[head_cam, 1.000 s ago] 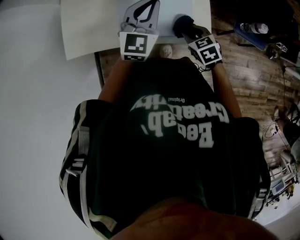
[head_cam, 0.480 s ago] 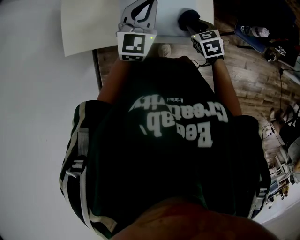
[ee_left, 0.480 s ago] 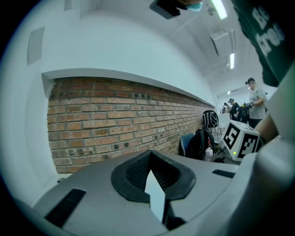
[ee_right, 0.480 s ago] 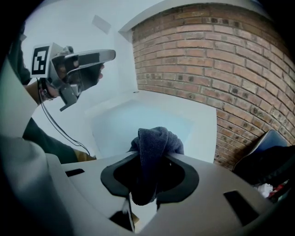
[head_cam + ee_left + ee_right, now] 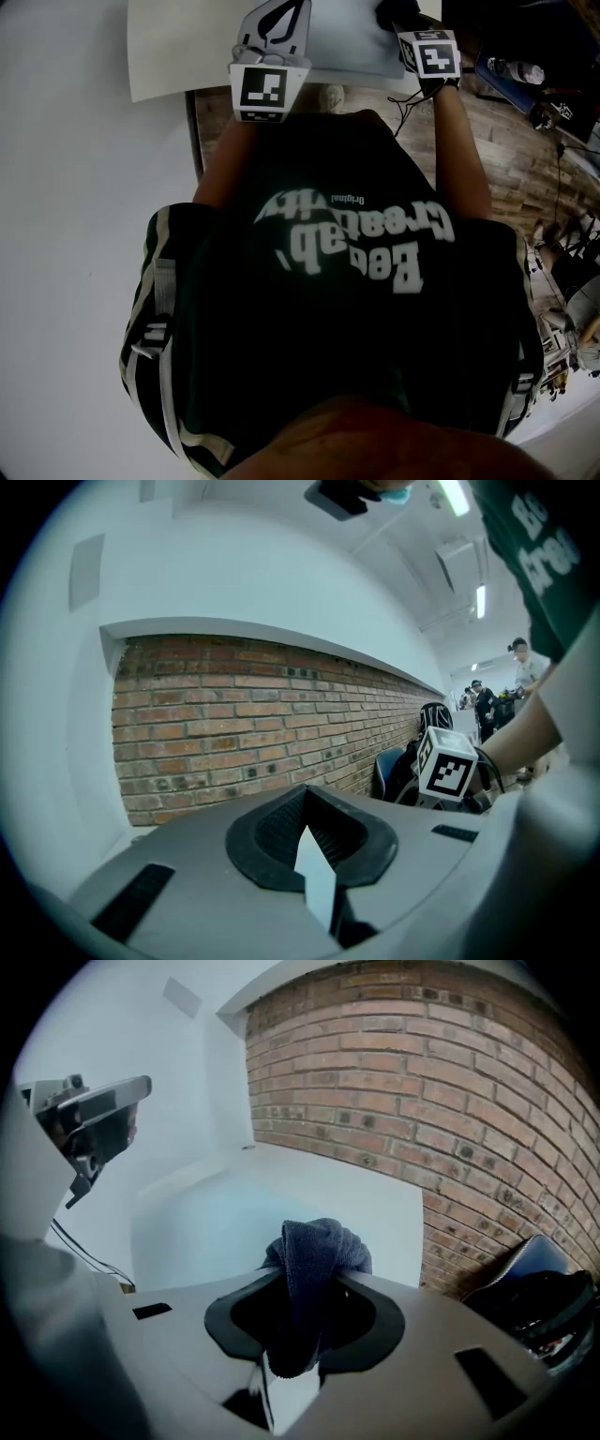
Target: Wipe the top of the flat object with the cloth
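The flat object (image 5: 349, 39) is a pale blue-white sheet lying on a white table (image 5: 173, 47) at the top of the head view. In the right gripper view the flat object (image 5: 234, 1208) spreads out ahead of the jaws. My right gripper (image 5: 302, 1302) is shut on a dark blue cloth (image 5: 319, 1241), which bunches out past the jaws just over the sheet's near part. From the head, the cloth (image 5: 386, 9) is at the sheet's right edge. My left gripper (image 5: 277, 23) rests over the sheet's left part, jaws together with nothing seen between them.
A brick wall (image 5: 450, 1101) runs behind the table. A dark bag (image 5: 539, 1302) stands at the right by the wall. Wooden floor (image 5: 506, 122) with cables and a blue item (image 5: 511, 70) lies to the right. The person's dark shirt (image 5: 347, 309) fills most of the head view.
My right gripper has carried the cloth farther away and to the right along the sheet. The left gripper has hardly moved.
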The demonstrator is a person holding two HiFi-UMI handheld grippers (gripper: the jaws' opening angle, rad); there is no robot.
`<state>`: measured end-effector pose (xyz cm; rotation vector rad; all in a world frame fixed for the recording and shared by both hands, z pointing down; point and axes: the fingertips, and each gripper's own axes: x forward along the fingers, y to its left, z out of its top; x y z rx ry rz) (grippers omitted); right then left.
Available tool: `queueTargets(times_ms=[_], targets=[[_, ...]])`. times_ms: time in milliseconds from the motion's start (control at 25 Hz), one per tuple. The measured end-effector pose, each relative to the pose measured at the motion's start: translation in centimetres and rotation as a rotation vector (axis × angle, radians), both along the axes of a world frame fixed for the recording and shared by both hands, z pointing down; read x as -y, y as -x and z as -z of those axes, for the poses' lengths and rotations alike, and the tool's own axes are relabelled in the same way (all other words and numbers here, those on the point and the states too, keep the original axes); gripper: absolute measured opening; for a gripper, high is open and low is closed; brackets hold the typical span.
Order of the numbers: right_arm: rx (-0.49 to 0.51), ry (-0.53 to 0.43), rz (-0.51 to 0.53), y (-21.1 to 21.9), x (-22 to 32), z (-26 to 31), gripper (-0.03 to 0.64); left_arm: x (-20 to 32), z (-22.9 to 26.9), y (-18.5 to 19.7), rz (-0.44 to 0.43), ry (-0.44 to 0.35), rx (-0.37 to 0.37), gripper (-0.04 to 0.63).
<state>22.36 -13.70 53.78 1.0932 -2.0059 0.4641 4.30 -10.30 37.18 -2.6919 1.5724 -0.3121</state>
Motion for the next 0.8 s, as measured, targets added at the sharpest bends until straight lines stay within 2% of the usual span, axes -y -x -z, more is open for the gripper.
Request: queueTargets(times_ms=[160,400,800], targets=[[-0.015,-0.021,-0.049,0.1,1.8,-0.2,0.094,0.4,0.0,1.6,0.012,0.006,0.009,0.001],[-0.027,-0.078,-0.095,0.4,2.3,-0.2,0.094,0.9,-0.6,3.1,0.023,0.017,-0.02,0.0],[-0.084,-0.071,-0.124,1.6,2.8,0.0,0.095,2.9,-0.5,5.5,0.006,0.014,-0.032,0.0]])
